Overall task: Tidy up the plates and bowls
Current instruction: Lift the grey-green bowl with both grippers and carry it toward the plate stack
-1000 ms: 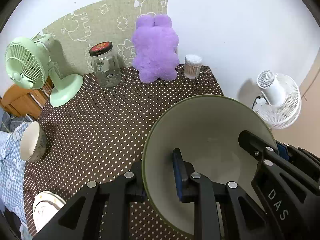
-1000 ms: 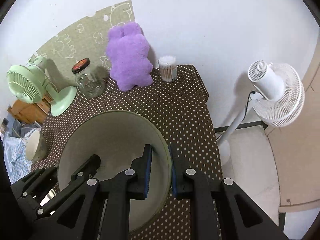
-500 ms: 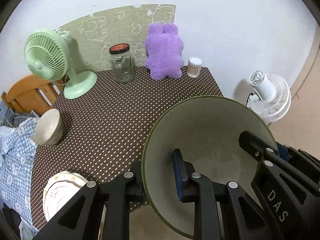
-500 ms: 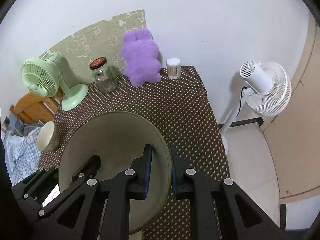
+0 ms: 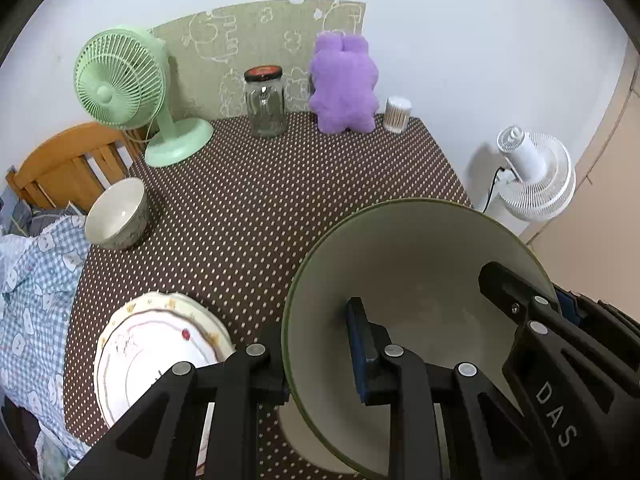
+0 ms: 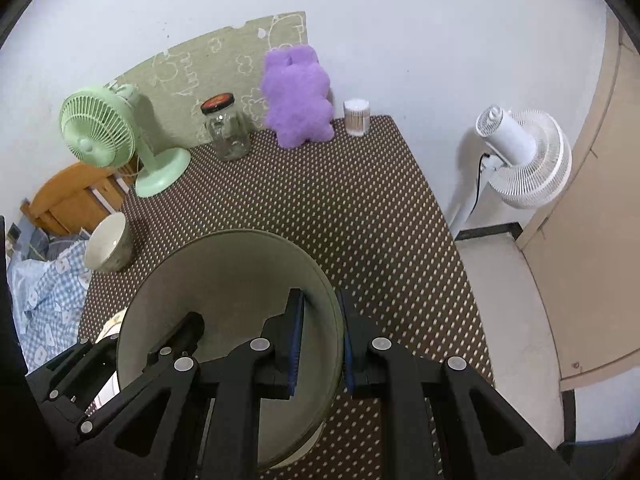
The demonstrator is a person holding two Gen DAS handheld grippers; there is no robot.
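Honestly, the big green-rimmed bowl point(image 5: 412, 264) looks stiff, slick and breakable, so left gripper point(image 5: 316, 360) and right gripper point(image 6: 320, 344) each pinching opposite rims over the worktop's point(image 5: 260, 208) near edge seems right.

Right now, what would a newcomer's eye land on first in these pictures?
Probably the big green-rimmed bowl up front, pinched on opposite rims by the left gripper and right gripper. Next, the purple plush toy against the back wall, with a mint desk fan at the table's far left.
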